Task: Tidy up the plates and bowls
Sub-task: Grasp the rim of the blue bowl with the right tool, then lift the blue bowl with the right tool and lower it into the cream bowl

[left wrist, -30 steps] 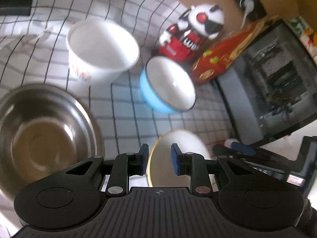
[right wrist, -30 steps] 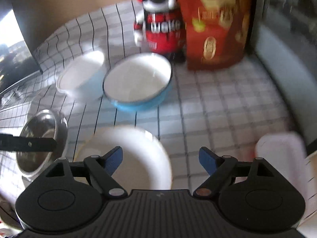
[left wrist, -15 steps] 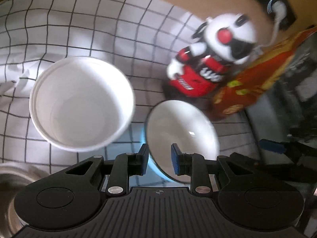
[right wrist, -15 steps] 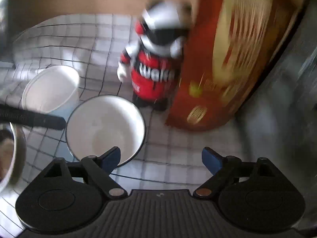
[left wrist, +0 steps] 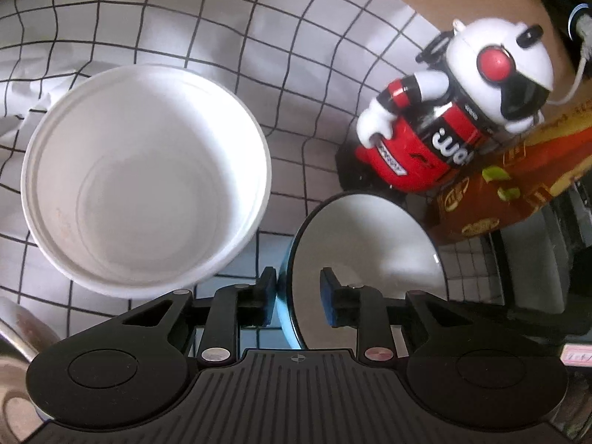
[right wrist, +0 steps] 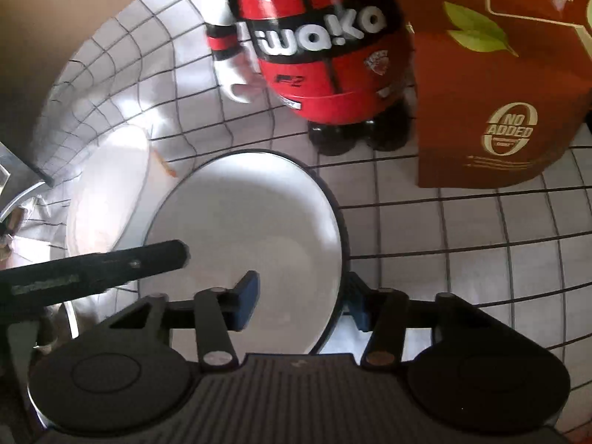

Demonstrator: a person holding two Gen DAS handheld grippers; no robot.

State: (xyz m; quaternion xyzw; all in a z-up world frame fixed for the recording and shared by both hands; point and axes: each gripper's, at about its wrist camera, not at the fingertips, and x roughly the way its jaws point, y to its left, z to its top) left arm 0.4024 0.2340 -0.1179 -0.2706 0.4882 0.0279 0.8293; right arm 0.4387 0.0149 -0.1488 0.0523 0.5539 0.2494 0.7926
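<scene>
A blue bowl (left wrist: 370, 244) with a white inside stands on the checked cloth, beside a white paper bowl (left wrist: 144, 207). My left gripper (left wrist: 298, 296) straddles the blue bowl's left rim, one finger outside and one inside, with a gap at the inner pad. In the right wrist view my right gripper (right wrist: 301, 298) straddles the right rim of the blue bowl (right wrist: 244, 229). Its jaws are closing and the inner pad is still clear of the wall. One of the left gripper's fingers (right wrist: 162, 257) reaches over the bowl's left rim. The paper bowl (right wrist: 111, 192) sits behind it.
A red, white and black robot toy (left wrist: 455, 122) (right wrist: 318, 55) and a red-brown box (right wrist: 499, 92) stand right behind the blue bowl. A steel bowl (left wrist: 18, 333) shows at the lower left. A dark appliance (left wrist: 547, 244) is at the right.
Both grippers came forward and down onto the blue bowl, so the cream plate and most of the steel bowl left view. The right jaws narrowed from wide apart.
</scene>
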